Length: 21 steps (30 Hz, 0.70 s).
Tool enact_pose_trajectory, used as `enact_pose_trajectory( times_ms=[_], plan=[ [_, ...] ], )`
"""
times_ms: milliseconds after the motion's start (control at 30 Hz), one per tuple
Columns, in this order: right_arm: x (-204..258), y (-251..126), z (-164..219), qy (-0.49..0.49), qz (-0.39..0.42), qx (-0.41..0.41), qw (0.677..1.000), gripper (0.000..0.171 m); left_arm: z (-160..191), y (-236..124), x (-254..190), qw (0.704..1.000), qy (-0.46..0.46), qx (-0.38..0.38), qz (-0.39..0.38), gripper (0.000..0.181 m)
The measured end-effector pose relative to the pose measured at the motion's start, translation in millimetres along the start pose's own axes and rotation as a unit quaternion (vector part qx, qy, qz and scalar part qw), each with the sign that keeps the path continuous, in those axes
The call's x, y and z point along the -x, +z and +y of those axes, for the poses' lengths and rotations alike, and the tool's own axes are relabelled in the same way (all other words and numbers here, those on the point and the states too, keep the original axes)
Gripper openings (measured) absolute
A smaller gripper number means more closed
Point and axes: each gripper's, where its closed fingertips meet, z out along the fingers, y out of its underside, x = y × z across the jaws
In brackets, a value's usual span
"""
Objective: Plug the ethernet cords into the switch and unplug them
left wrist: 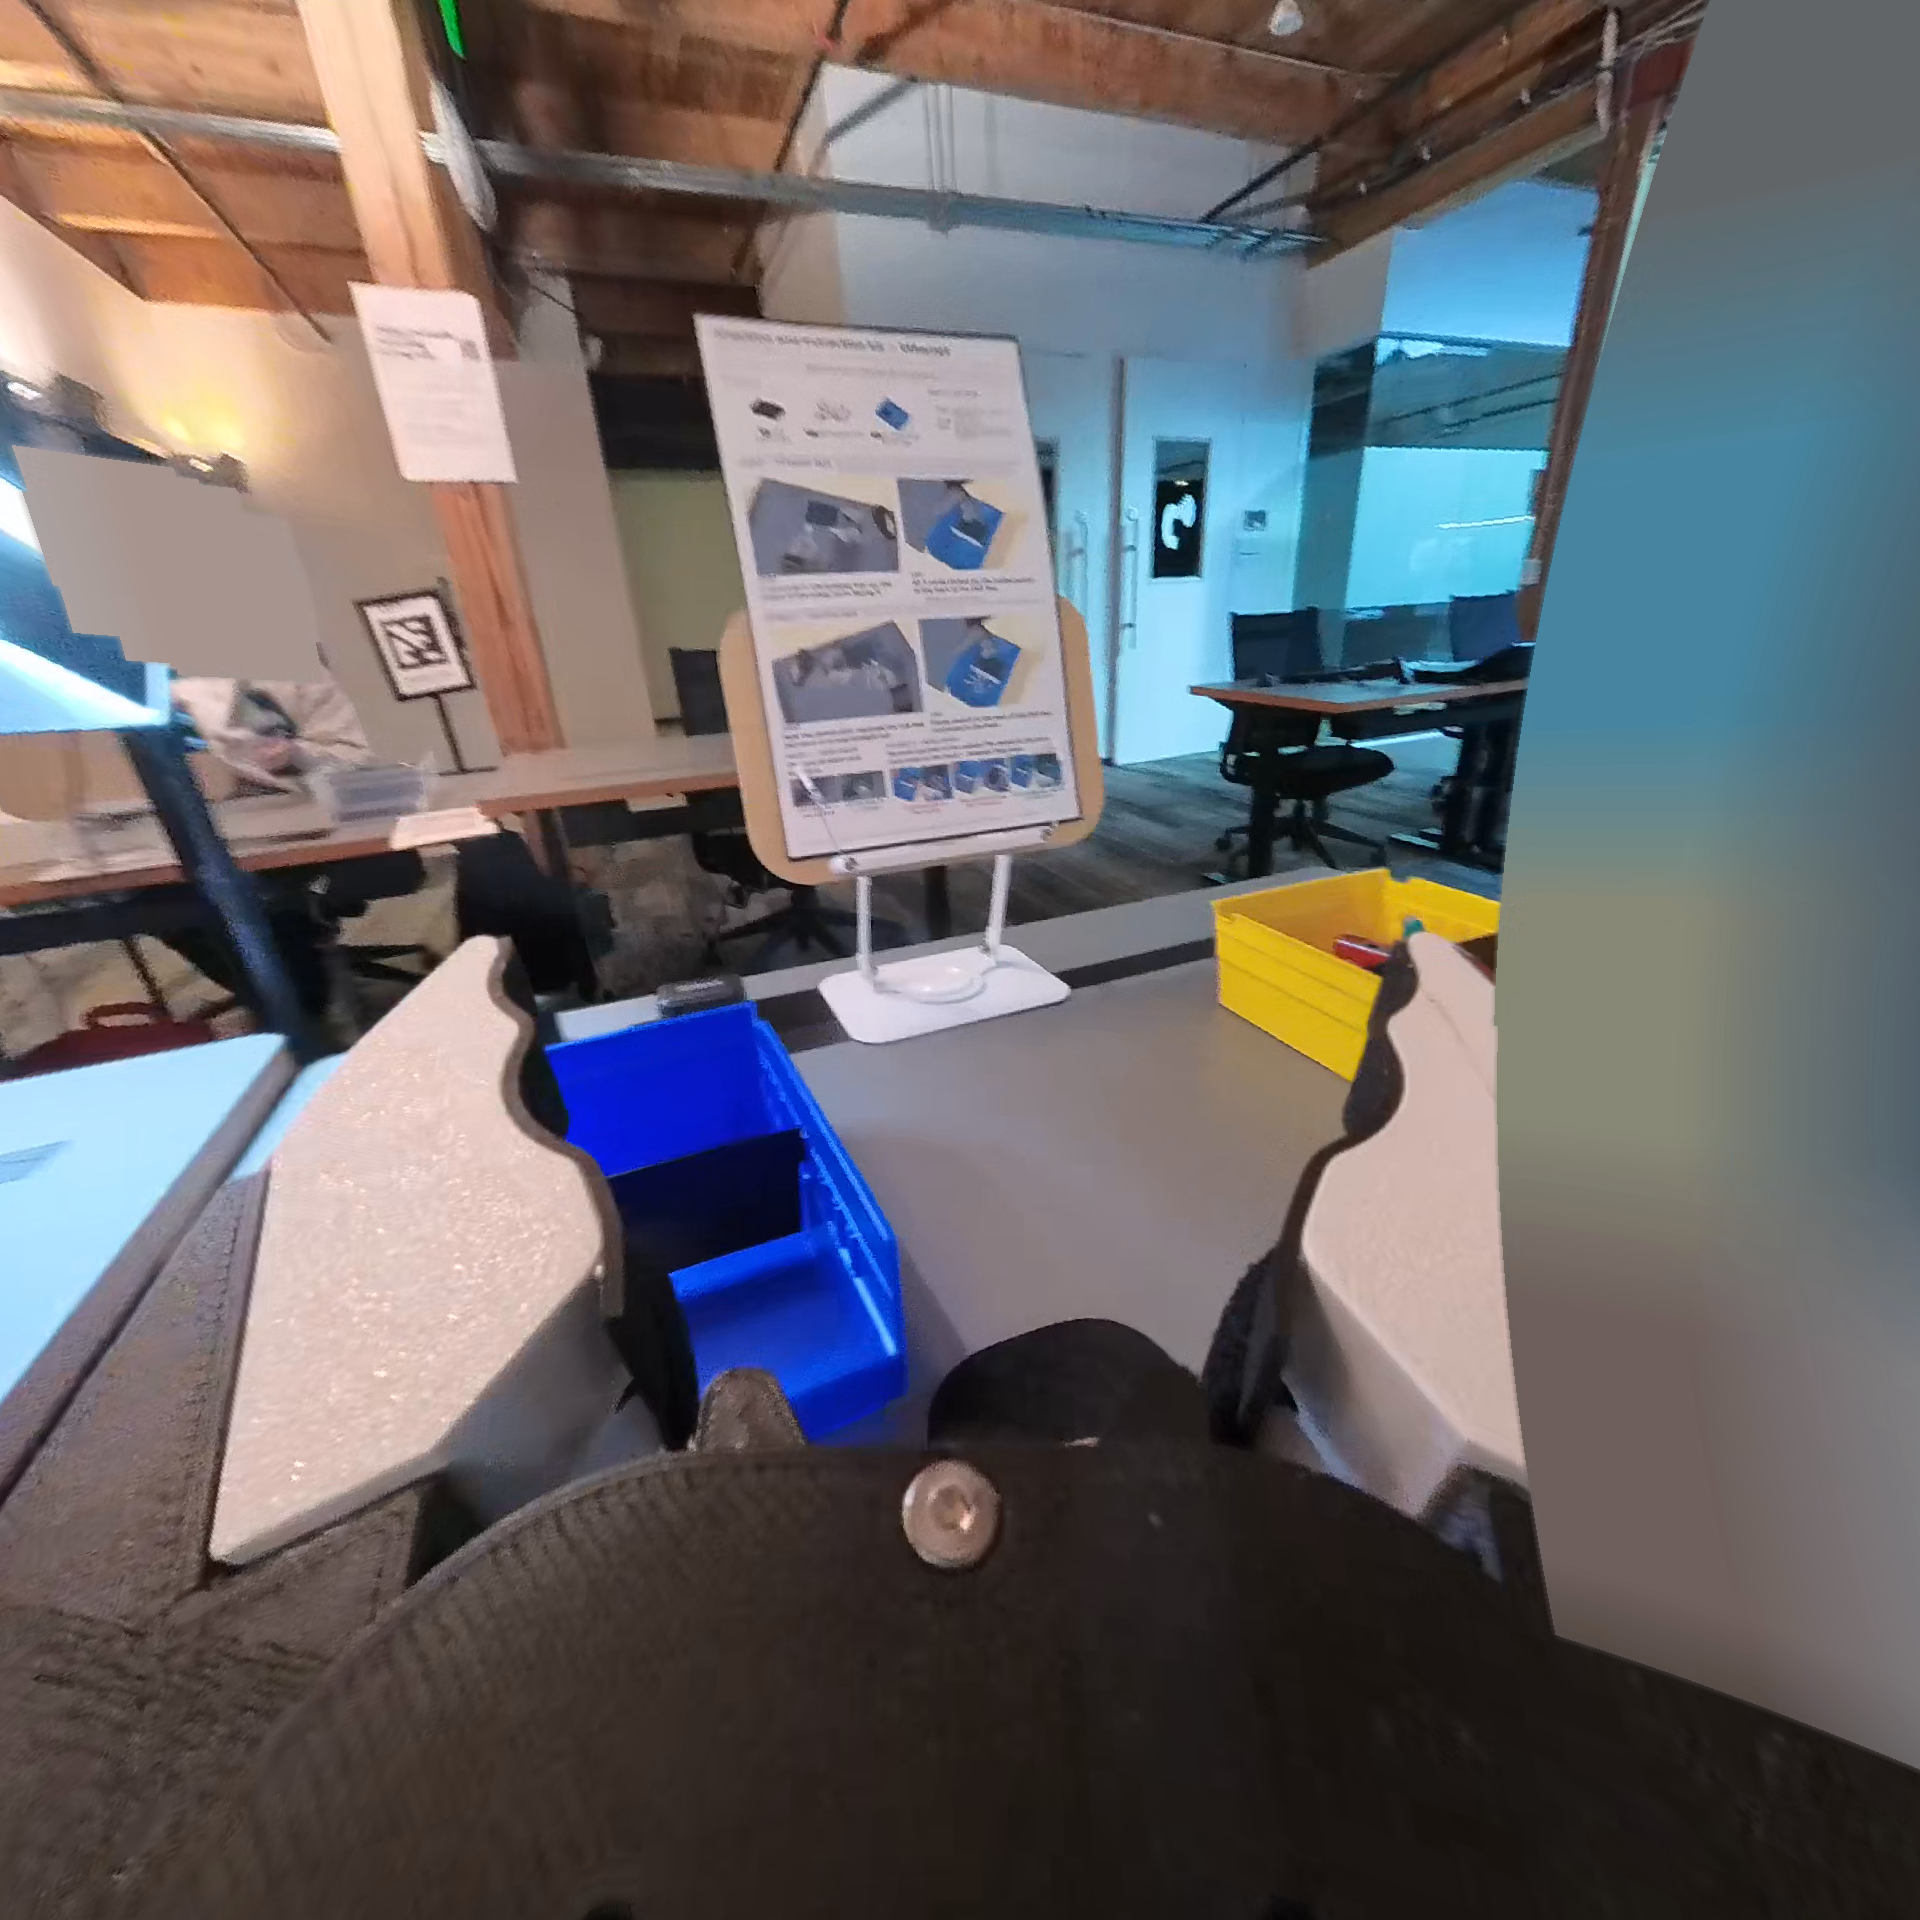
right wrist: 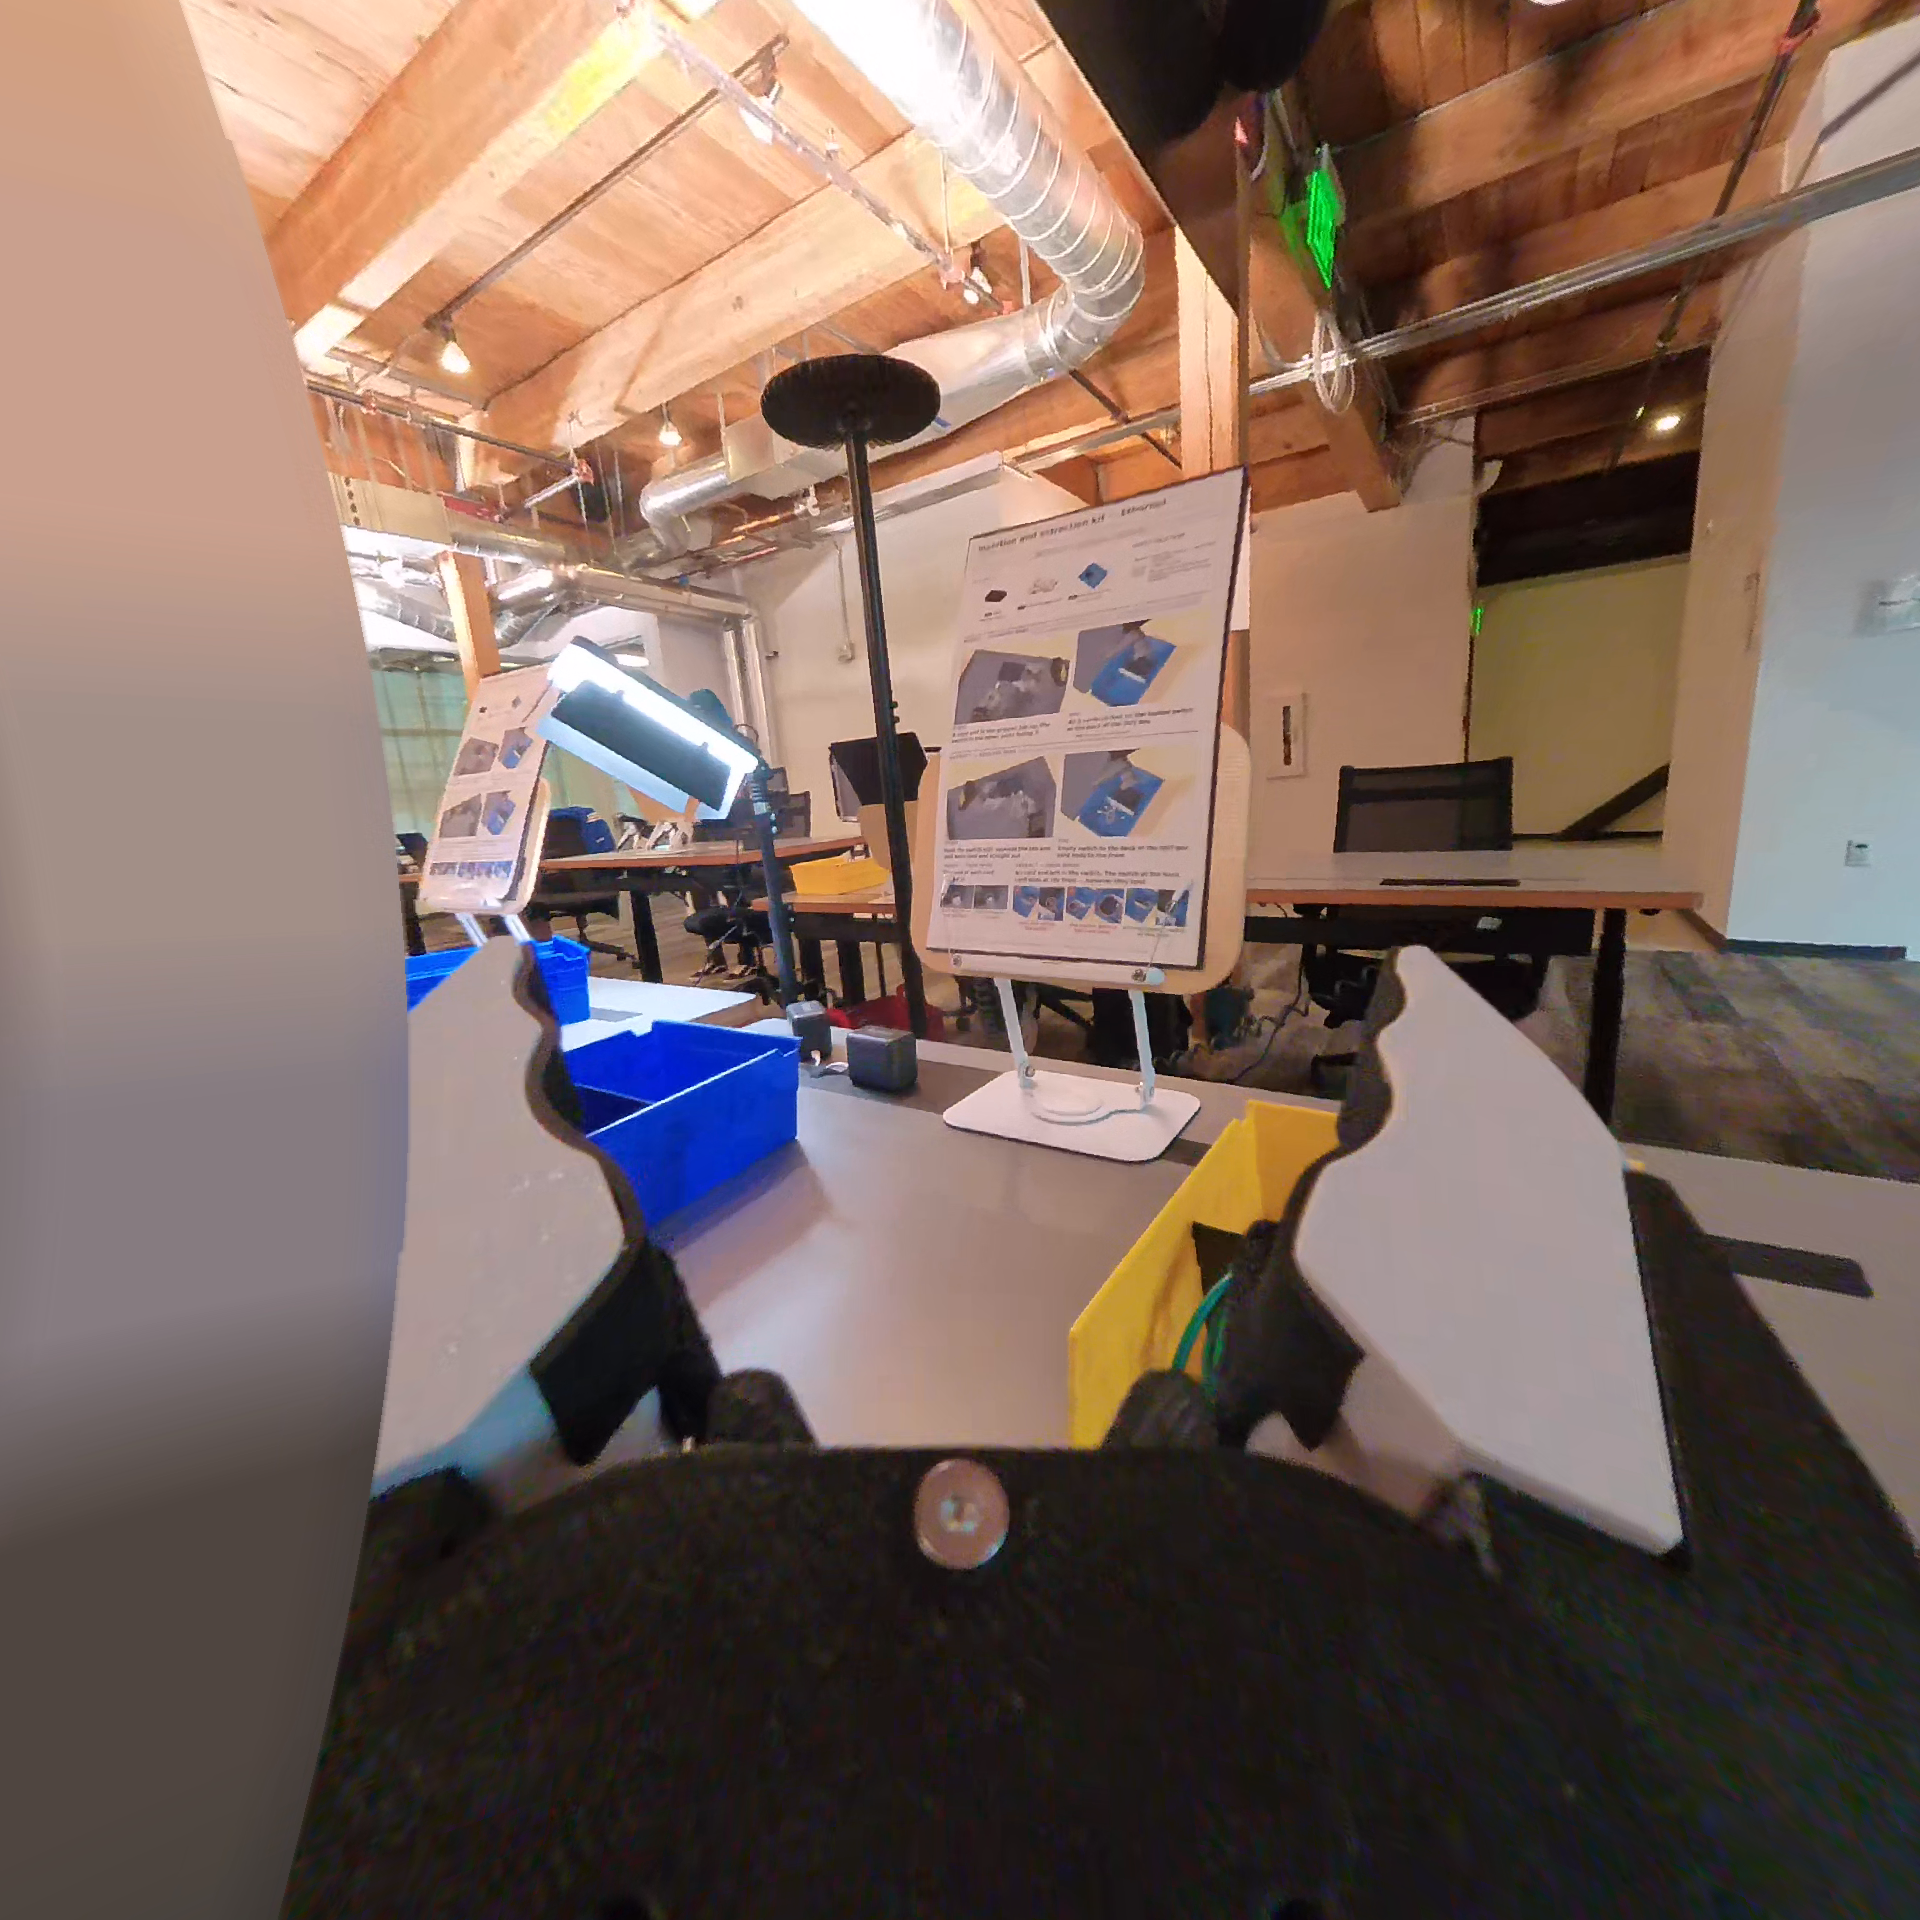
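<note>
1. the grey table (left wrist: 1091,1143) fills the middle of both wrist views, with a blue bin (left wrist: 748,1195) on its left side and a yellow bin (left wrist: 1309,966) on its right; an instruction sheet on a white stand (left wrist: 904,592) sits at the far edge between them.
2. the left gripper (left wrist: 945,997) hangs above the table with its fingers spread wide and nothing between them; the blue bin lies just beyond its left finger.
3. the right gripper (right wrist: 956,997) is likewise spread and empty, its right finger in front of the yellow bin (right wrist: 1174,1268).
4. the ethernet cords show only in part: a green cord (right wrist: 1210,1320) runs inside the yellow bin, and small red and green ends (left wrist: 1371,943) peek over its rim in the left view.
5. the switch cannot be made out for certain; the blue bin's visible compartments look empty.
6. judged from this, the task is at its start, nothing yet plugged. the next move likely calls for the right gripper to tip down into the yellow bin and pinch a cord near its plug.
</note>
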Motion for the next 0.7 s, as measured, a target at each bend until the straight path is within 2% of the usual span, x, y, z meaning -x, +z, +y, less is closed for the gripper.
enact_pose_trajectory(
  times_ms=[267, 367, 500, 567, 700],
  plan=[
    [-22.3, 31.8, 43.0, -0.062, 0.06, 0.099, 0.991, 0.139, 53.0, 77.3, -5.6, 0.995, 0.004, 0.082, 0.063, 0.144],
    [-32.9, 44.3, 70.9, -0.088, 0.078, 0.153, 0.981, 0.138, 66.0, 104.1, -17.6, 0.992, 0.007, 0.093, 0.088, 0.131],
    [-43.6, 62.9, 129.5, -0.114, 0.07, 0.257, 0.957, 0.131, 92.6, 134.8, -23.4, 0.988, -0.008, 0.126, 0.088, 0.118],
    [-53.4, 70.7, 161.7, -0.123, 0.067, 0.311, 0.94, 0.125, 105.5, 147.1, -25.4, 0.987, -0.016, 0.135, 0.088, 0.096],
    [-82.5, 80.9, 209.0, -0.123, 0.072, 0.388, 0.911, 0.109, 110.6, 163.5, -34.0, 0.988, -0.052, 0.097, 0.107, 0.032]
  ],
)
